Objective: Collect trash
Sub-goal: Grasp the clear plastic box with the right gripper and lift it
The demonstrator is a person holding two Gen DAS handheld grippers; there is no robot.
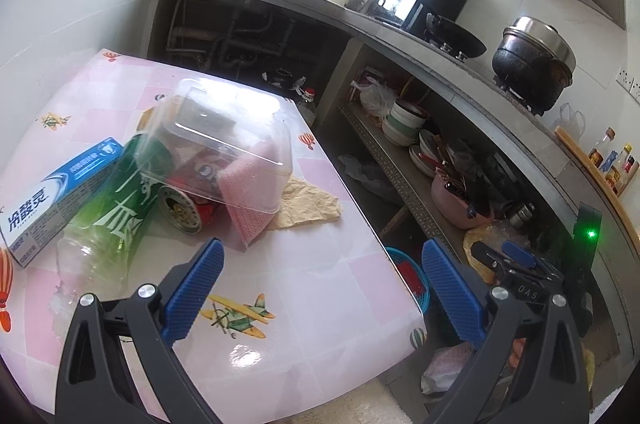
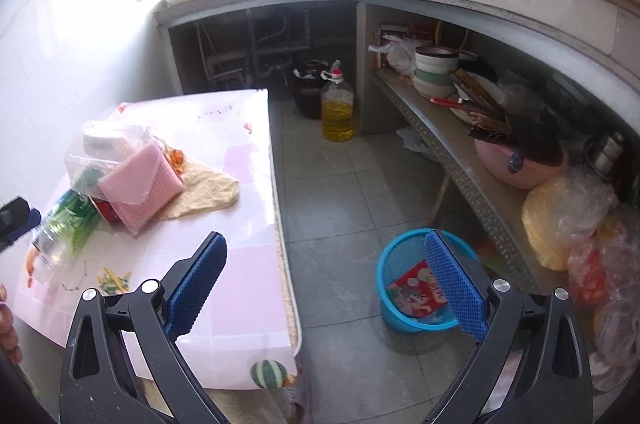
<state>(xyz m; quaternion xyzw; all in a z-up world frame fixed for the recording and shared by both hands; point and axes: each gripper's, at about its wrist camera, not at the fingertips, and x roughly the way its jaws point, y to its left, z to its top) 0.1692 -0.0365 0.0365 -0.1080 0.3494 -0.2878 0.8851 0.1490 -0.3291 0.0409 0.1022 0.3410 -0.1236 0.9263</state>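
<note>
A trash pile lies on the pink-checked table (image 1: 320,288): a blue toothpaste box (image 1: 60,196), a green plastic bottle (image 1: 112,212), a red can (image 1: 184,208), a pink cloth (image 1: 248,208) and brown paper (image 1: 308,204), with a clear plastic tub (image 1: 216,144) upside down over them. My left gripper (image 1: 322,252) hovers open above the table, just in front of the pile. My right gripper (image 2: 325,240) is open and empty over the floor by the table's edge. A blue basket (image 2: 396,316) on the floor holds a red wrapper (image 2: 416,292).
A low shelf (image 2: 460,160) at right carries bowls (image 2: 434,68), a pink basin (image 2: 520,160) and plastic bags (image 2: 568,216). An oil bottle (image 2: 338,108) and a dark jar (image 2: 308,88) stand on the tiled floor. A black pot (image 1: 532,64) sits on the counter.
</note>
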